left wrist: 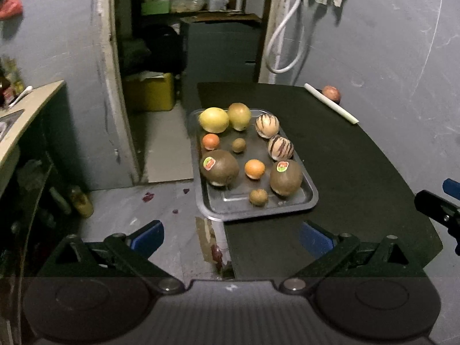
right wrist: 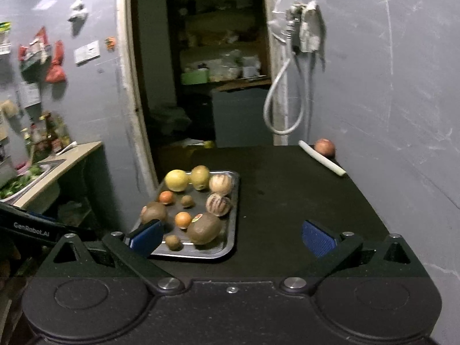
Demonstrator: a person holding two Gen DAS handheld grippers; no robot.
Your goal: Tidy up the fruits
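The left gripper [left wrist: 231, 237] is closest to the camera, and its blue pads [left wrist: 149, 237] are spread wide with nothing between them. The right gripper [right wrist: 231, 237] is wide apart too and holds nothing. Both hang just short of the near end of a metal tray [left wrist: 312, 192] on a black table [left wrist: 359, 172].

The tray sits at the left edge of the table. Its long side runs away from the camera, toward the doorway. On it lie a yellow fruit [left wrist: 214, 120], a green-yellow fruit [left wrist: 239, 116], two striped melons [left wrist: 267, 125], two small oranges [left wrist: 254, 168], two big brown fruits with stickers [left wrist: 220, 167] and two little brown fruits [left wrist: 258, 197]. One reddish fruit [left wrist: 331, 93] lies well apart, at the far corner of the table, touching a white stick [left wrist: 330, 103].

Sorting does not look started yet. A good first move is probably to pick one fruit with clear room on both sides, like the near little brown one. The pads should go down on each side of its middle and squeeze softly, because round fruit can roll away.
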